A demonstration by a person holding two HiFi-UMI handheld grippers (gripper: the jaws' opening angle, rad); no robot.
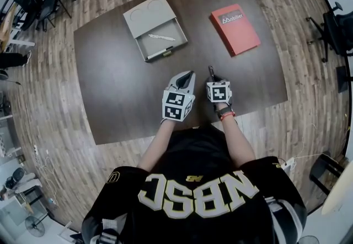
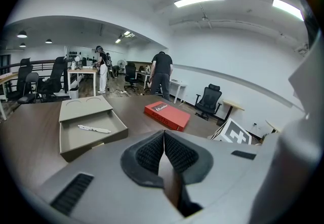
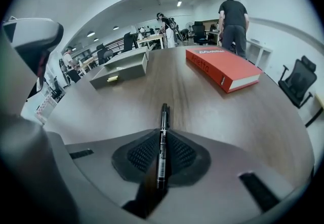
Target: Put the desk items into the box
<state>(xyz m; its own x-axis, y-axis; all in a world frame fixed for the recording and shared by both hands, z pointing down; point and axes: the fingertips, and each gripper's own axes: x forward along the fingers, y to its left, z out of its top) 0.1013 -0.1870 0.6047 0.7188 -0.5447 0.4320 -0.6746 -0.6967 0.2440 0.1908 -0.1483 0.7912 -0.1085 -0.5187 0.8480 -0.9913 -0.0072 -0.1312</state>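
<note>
My right gripper [image 1: 212, 75] is shut on a black pen [image 3: 162, 139], which runs lengthwise between the pads, its tip sticking out forward low over the dark table [image 1: 110, 83]. The pen [image 1: 210, 70] shows as a thin line ahead of the jaws. Beside it to the left, my left gripper [image 1: 187, 76] is shut with nothing between its pads [image 2: 152, 152]. An open grey box [image 1: 177, 44] stands at the table's far left with a white pen [image 1: 161, 37] inside and another marker [image 1: 159, 54] along its near wall. The box [image 2: 81, 142] lies ahead and left of the left gripper.
A red book [image 1: 235, 28] lies flat at the table's far right, seen also as the red book [image 3: 223, 68] ahead of the pen. The box's lid [image 1: 146, 14] lies behind the tray. Office chairs [image 1: 331, 30] and other desks ring the table; people stand in the background.
</note>
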